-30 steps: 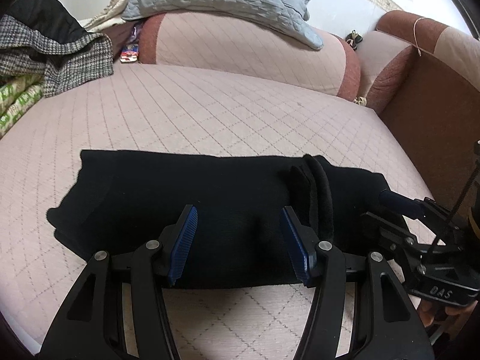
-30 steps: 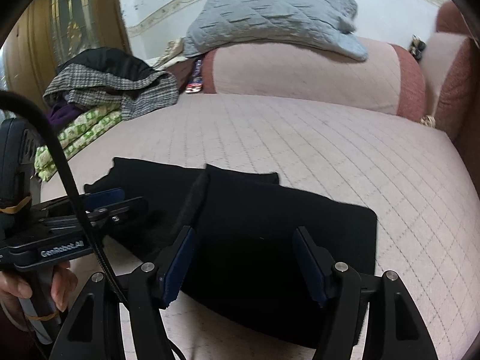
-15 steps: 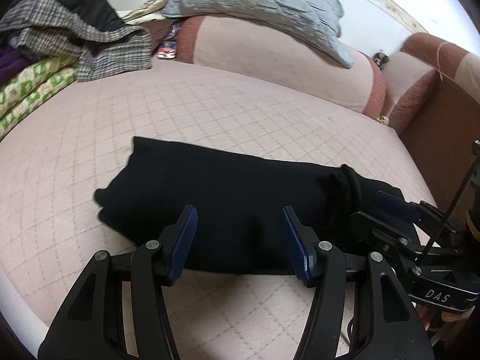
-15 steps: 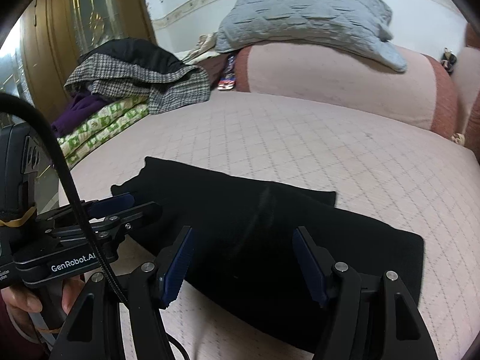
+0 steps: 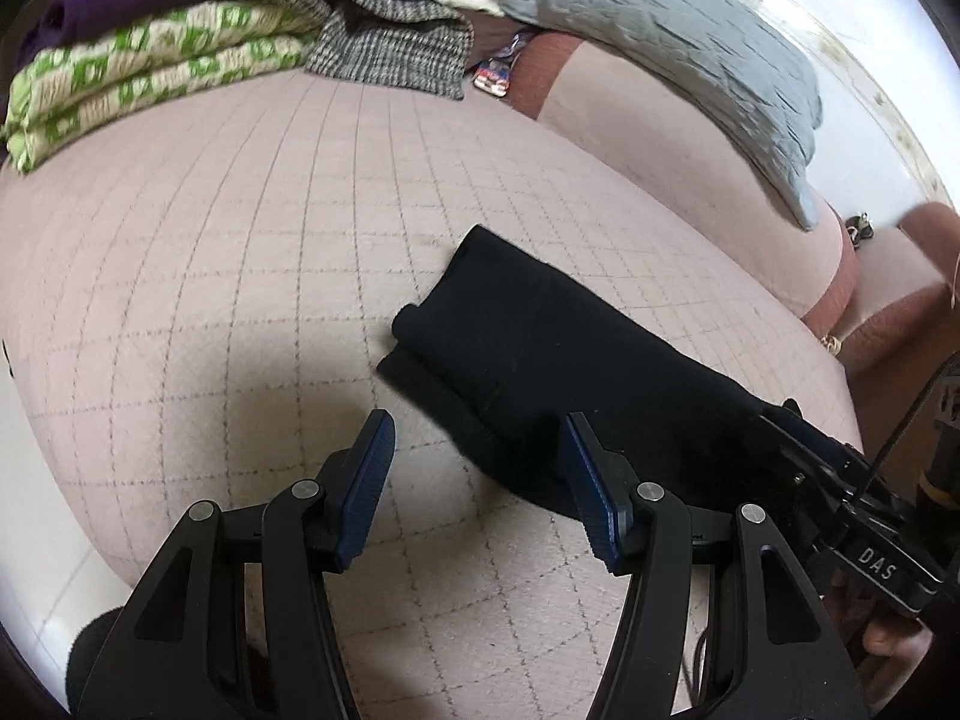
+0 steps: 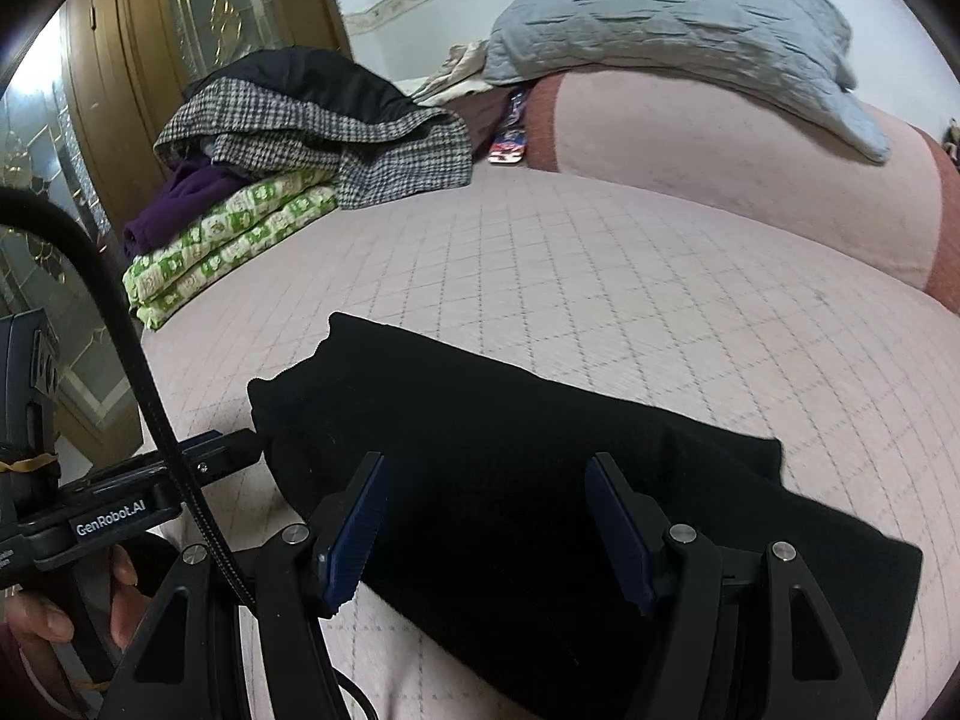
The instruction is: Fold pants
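The folded black fabric pants (image 5: 558,366) lie flat on the pink quilted bed (image 5: 240,228) as a long narrow bundle. In the left wrist view they run from about 12 o'clock of the left gripper (image 5: 477,483) down toward 3 o'clock; half a second ago they stretched straight across in front of that gripper, so the view has swung left and the bundle now sits mostly to the right. The left gripper's blue-padded fingers (image 5: 366,480) stand apart, holding nothing, with bare quilt between them and only the right finger overlapping the pants' near edge.

In the right wrist view the pants (image 6: 540,450) fill the space ahead of the right gripper (image 6: 486,531), closer and larger than before. Its fingers (image 6: 618,525) are also spread wide and empty, poised above the cloth; whether they touch it cannot be told. The left gripper (image 6: 234,450) shows at 9 o'clock, its tip at the bundle's left end.

At 10 o'clock a stack of folded clothes (image 6: 270,180), green-patterned, purple and checked grey, rests on the bed, and a grey quilted pillow (image 6: 678,18) lies on the pink bolster (image 6: 720,168) at 1 o'clock.
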The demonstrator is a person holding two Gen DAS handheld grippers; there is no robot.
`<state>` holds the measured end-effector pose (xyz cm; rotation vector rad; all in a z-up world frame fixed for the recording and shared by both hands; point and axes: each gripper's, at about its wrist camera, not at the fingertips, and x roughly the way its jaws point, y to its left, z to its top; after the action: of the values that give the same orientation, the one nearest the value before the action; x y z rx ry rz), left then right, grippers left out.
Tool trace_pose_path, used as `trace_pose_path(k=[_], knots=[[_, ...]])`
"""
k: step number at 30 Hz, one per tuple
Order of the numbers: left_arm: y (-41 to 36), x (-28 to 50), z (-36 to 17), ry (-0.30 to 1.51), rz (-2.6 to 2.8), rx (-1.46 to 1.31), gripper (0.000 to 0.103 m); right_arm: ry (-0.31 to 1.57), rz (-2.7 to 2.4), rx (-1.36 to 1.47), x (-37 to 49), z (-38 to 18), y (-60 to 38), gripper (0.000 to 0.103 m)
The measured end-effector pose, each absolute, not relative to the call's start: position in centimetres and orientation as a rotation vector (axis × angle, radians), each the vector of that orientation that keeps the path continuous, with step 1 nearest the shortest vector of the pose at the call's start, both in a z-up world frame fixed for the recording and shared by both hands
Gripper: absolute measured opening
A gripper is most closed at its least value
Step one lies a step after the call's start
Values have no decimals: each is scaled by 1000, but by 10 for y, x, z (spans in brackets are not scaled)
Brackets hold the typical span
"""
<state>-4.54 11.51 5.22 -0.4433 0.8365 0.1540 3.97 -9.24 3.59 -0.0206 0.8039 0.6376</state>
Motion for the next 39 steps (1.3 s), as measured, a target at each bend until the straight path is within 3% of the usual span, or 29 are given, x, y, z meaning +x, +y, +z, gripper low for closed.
trace_pose_path(k=[16, 34, 38, 39], knots=[[126, -40, 36, 896, 98, -595, 57, 856, 776, -117, 88, 24, -34, 65], [135, -17, 24, 886, 101, -581, 58, 958, 960, -316, 138, 1, 51, 67], [147, -16, 20, 866, 86, -659, 57, 946, 960, -341, 135, -5, 63, 48], [150, -16, 19, 863, 83, -679, 50, 929, 959, -347, 132, -3, 63, 43]])
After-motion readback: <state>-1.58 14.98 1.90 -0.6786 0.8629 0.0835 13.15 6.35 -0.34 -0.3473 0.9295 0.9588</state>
